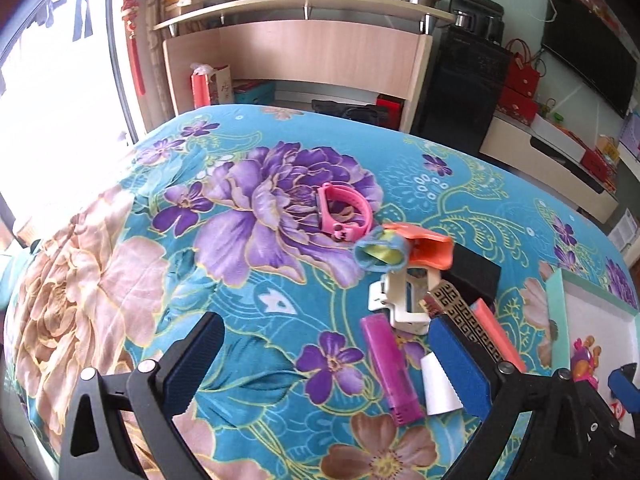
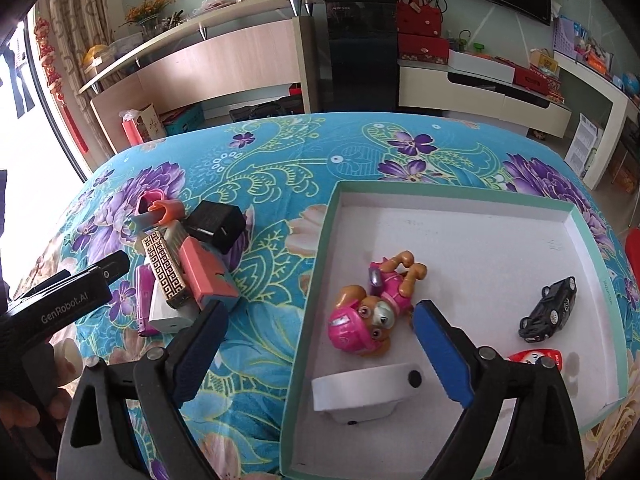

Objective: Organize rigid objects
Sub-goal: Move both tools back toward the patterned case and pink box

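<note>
A pile of small rigid objects lies on the floral cloth: a purple lighter [image 1: 390, 364], a white cap [image 1: 438, 386], a patterned gold-black bar [image 1: 460, 312], a salmon block [image 1: 498, 334], a white clip-like piece [image 1: 402, 298], a black adapter [image 1: 476, 270], an orange piece [image 1: 430, 248] and a pink watch strap [image 1: 344, 214]. My left gripper [image 1: 332, 364] is open just before the pile. My right gripper [image 2: 320, 348] is open above the white tray [image 2: 460, 236], which holds a pink puppy toy [image 2: 372, 310], a black toy car [image 2: 550, 308] and a white device [image 2: 360, 394].
The pile also shows left of the tray in the right wrist view [image 2: 180, 272]. A red item [image 2: 536, 358] lies in the tray near my right finger. The left gripper's body [image 2: 60, 300] sits at the left edge. A wooden counter [image 1: 300, 52] stands beyond the table.
</note>
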Demonstrator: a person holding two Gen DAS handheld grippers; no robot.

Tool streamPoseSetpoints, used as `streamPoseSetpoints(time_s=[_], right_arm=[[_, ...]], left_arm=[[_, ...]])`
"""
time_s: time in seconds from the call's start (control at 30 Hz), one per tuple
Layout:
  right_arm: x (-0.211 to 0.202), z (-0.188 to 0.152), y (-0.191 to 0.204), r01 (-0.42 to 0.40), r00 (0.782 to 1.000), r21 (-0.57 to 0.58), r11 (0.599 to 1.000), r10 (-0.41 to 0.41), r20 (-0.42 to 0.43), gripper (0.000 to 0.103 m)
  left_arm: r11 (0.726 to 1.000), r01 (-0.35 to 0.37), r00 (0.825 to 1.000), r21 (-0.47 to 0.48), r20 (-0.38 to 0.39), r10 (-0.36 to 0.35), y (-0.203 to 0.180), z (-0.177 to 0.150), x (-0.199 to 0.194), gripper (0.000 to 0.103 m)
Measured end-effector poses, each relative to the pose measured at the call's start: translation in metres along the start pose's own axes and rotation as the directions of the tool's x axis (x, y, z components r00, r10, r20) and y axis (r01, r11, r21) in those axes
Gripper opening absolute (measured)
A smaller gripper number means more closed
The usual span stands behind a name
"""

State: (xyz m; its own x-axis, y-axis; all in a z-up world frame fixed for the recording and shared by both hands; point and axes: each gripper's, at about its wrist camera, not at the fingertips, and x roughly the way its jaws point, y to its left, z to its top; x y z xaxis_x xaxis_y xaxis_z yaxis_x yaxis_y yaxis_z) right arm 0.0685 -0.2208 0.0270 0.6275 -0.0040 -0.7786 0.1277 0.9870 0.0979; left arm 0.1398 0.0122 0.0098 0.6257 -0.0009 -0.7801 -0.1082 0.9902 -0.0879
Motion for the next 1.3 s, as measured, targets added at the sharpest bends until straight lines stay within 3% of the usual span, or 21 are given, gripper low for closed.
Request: streamPoseSetpoints(time_s=[0.33,0.9,1.0,1.17,1.3], right_arm=[[0.016,0.015,0.041,-0.015,1.0,-0.07,0.997,0.014,-0.015,0.094],[0.049,0.026,0.097,-0.071,0.997,-0.188,0.98,0.063,-0.049,0.094],[0.048,0.024,0.101,-0.052,0.998,-0.206,0.977,0.046,-0.033,0.094],[0.038,0.024,0.103,-0.095,0.995,-0.223,0.97,0.098,0.003,0.094],[0.038,0.023,0.105,-0.12,0.992,-0.227,0.967,0.122,-0.002,0.087]], left_arm=[[0.991,-0.021,1.0,-0.13,-0.018,0.018,0.04,0.009,0.015,0.103],[0.987,-0.035,0.995,-0.158,-0.093,0.02,0.058,0.007,0.032,0.103],[0.987,-0.036,0.994,-0.159,-0.109,0.019,0.06,0.006,0.034,0.103],[0.986,-0.035,0.992,-0.164,-0.124,0.015,0.061,0.004,0.035,0.103],[0.986,-0.041,0.989,-0.163,-0.145,0.017,0.061,0.003,0.037,0.103]])
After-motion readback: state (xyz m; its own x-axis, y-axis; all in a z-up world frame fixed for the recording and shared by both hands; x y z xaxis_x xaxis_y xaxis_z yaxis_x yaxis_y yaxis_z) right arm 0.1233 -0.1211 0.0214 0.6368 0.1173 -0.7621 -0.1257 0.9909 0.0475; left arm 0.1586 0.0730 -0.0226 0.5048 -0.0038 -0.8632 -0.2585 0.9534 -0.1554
